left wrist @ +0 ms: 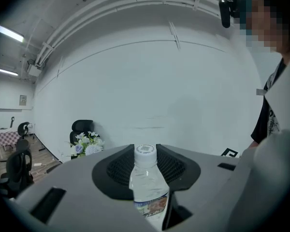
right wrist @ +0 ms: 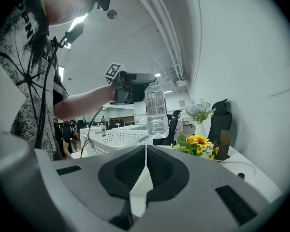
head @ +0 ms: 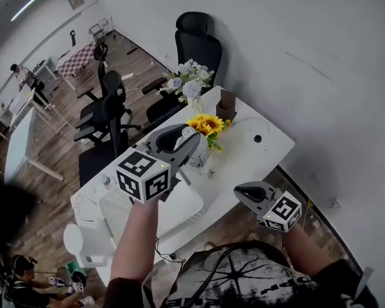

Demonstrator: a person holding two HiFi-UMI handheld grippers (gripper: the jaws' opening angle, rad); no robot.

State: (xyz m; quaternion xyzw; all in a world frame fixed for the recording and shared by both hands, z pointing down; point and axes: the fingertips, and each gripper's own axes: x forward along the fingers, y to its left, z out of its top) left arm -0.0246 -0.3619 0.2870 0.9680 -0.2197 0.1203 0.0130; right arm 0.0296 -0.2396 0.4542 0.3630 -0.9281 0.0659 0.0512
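Pinching a clear bottle (left wrist: pixel 147 186) between its jaws, the left hand-held gripper (head: pixel 187 141) was raised above the tabletop (head: pixel 260 151). In the left gripper view the jaws closed on both sides of the bottle body, and the white cap (left wrist: pixel 145 151) pointed away from the camera. From the right gripper view the bottle hung about upright at the tip of the left hand-held gripper, with a label on its upper part and water in its lower part. It touched nothing else.

The right hand-held gripper (head: pixel 242 192) was lower and closer to the person, near the tabletop edge and well apart from the left one. Its jaws were pressed together, with only a thin line between them, and they held nothing.

Below the left hand-held gripper lay a white basket (head: pixel 194 205) on the tabletop. Just beyond its tip were sunflowers (head: pixel 205 124), and farther beyond stood a vase of white flowers (head: pixel 191 81). A brown holder (head: pixel 226 105) stood to the right of the sunflowers. A black chair (head: pixel 197 40) stood behind the tabletop, by the wall. A white jug (head: pixel 86 242) stood at the near left end of the tabletop, behind the left hand-held gripper.
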